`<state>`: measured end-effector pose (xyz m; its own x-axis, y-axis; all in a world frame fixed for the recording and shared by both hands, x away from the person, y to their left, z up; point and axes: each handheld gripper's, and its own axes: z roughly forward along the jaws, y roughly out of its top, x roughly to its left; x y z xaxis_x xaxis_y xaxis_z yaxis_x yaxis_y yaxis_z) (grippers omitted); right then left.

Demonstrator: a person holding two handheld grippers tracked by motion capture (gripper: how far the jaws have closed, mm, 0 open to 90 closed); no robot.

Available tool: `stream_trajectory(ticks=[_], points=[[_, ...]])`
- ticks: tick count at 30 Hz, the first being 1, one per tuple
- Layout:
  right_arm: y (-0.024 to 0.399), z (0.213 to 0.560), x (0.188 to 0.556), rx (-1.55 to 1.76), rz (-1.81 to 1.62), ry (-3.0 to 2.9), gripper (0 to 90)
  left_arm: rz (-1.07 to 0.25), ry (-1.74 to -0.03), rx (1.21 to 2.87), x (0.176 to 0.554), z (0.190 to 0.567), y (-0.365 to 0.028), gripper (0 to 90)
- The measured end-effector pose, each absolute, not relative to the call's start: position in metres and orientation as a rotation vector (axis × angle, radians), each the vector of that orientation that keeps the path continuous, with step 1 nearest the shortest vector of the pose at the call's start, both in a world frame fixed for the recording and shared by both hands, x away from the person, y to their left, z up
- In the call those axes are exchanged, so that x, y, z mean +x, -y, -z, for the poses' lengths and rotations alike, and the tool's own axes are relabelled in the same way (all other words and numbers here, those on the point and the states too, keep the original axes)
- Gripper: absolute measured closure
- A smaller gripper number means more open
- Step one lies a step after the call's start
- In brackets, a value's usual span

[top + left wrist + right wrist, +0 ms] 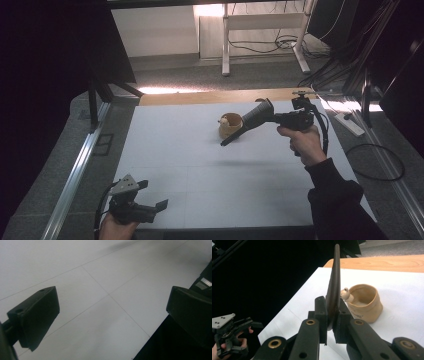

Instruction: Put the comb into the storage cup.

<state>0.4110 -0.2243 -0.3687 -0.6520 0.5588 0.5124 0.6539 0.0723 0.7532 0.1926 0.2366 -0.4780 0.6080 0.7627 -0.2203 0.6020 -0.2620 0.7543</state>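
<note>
one tan cup (230, 126) with a small figure on its rim stands toward the table's (165, 150) far edge, and one dark flat tool (333, 287) is clamped in the right gripper (331, 322), its tip by the cup. the left gripper (150, 200), jaws wide with nothing between them, sits at the near left corner. the middle and left of the table lie bare.

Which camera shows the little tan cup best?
The right gripper view. There the tan cup sits close and bright on the white table, so you see inside it and the small figure on its rim, beside the dark flat tool in the right claw. The high view shows the cup small and far. The left gripper view looks at bare table.
</note>
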Motion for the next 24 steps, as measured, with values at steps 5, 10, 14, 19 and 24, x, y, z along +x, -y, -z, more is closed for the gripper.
stream_trajectory(ticks=[5, 10, 14, 19, 24], points=[[0.228, 0.366, 0.416, -1.291, 1.661, 2.229, 84.3, -0.256, -1.088, 1.979, 0.191, 0.477, -0.237, 0.0], [0.23, 0.362, 0.421, -1.303, 1.665, 2.231, 84.3, -0.269, -1.088, 1.975, 0.189, 0.477, -0.238, 0.0], [0.232, 0.36, 0.424, -1.316, 1.67, 2.233, 84.3, -0.274, -1.091, 1.973, 0.189, 0.477, -0.239, 0.0], [0.234, 0.356, 0.429, -1.337, 1.673, 2.244, 84.2, -0.276, -1.096, 1.973, 0.189, 0.477, -0.24, 0.0], [0.237, 0.351, 0.433, -1.361, 1.677, 2.251, 84.3, -0.28, -1.093, 1.974, 0.188, 0.477, -0.239, 0.0]])
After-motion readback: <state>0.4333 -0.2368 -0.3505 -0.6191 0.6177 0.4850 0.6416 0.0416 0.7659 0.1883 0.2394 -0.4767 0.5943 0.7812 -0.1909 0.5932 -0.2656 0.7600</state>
